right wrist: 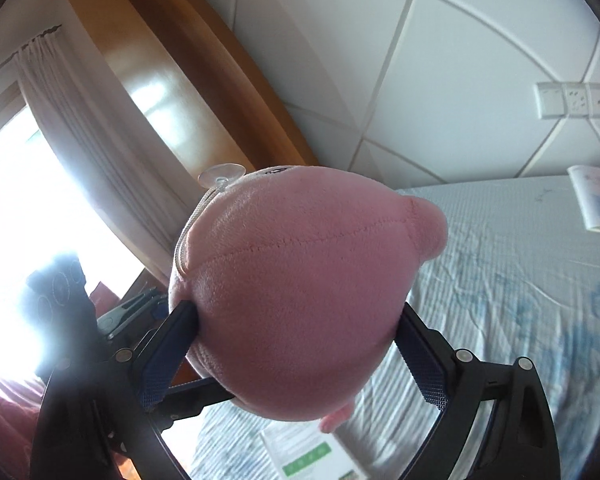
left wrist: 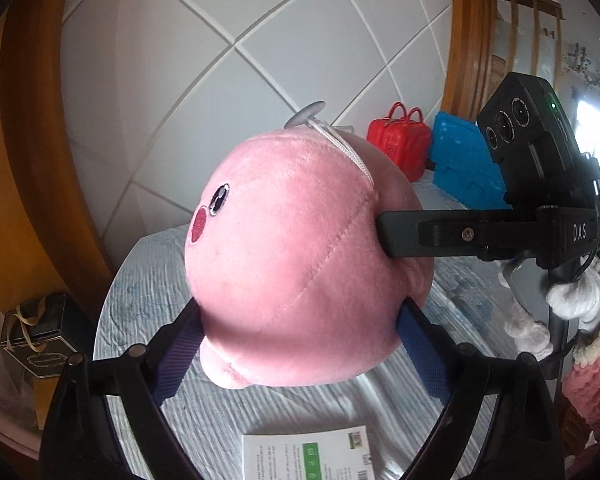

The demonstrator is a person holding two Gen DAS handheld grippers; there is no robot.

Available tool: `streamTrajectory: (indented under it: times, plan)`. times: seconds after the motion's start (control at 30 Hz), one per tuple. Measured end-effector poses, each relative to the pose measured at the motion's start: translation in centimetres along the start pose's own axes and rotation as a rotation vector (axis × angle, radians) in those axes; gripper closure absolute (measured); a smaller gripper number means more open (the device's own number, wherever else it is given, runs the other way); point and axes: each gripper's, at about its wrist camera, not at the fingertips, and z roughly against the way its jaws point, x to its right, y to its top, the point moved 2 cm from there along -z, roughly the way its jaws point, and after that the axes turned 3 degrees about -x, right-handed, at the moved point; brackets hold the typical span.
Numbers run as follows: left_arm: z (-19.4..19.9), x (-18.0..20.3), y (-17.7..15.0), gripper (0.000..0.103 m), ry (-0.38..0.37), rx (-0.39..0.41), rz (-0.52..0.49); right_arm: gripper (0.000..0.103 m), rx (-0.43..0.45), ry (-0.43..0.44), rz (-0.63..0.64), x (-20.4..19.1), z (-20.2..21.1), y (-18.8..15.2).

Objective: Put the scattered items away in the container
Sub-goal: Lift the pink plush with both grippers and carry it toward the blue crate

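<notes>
reading "das" in white on the right gripper [left wrist: 384, 232], its pads clamp one round pink plush toy [left wrist: 300, 256] that the left gripper [left wrist: 300, 340] also clamps, raised above the pale striped bed [left wrist: 148, 276].

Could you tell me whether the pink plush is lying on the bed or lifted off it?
Lifted: the pink plush hangs above the bed, clamped by both grippers.

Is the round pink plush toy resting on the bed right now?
No, the round pink plush toy is clamped between the left gripper fingers, lifted clear of the striped bedsheet below.
</notes>
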Motion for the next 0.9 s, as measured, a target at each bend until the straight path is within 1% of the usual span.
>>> streamTrajectory:
  times: [0.17, 0.27, 0.43, 0.57, 0.73, 0.9]
  plan:
    - [2.9, 5.4, -0.1, 0.009, -0.090, 0.028, -0.100, 0.006, 0.086, -0.084, -0.015, -1.9, 7.0, -3.2]
    - [4.3, 9.1, -0.4, 0.009, -0.134, 0.041, -0.161, 0.006, 0.135, -0.133, -0.026, -2.5, 10.8, -5.5]
    - [5.8, 15.5, -0.7, 0.009, -0.200, 0.039, -0.231, 0.006, 0.201, -0.203, -0.064, -2.6, 17.1, -9.0]
    - [6.8, 21.7, -0.6, 0.009, -0.241, 0.050, -0.282, 0.006, 0.249, -0.246, -0.086, -2.4, 23.1, -11.9]
    - [7.8, 30.3, -0.8, 0.009, -0.295, 0.046, -0.337, 0.006, 0.299, -0.294, -0.119, -0.5, 31.5, -16.2]
    - [7.4, 39.5, -2.2, 0.009, -0.357, 0.028, -0.384, 0.006, 0.338, -0.343, -0.174, 1.7, 39.8, -20.9]
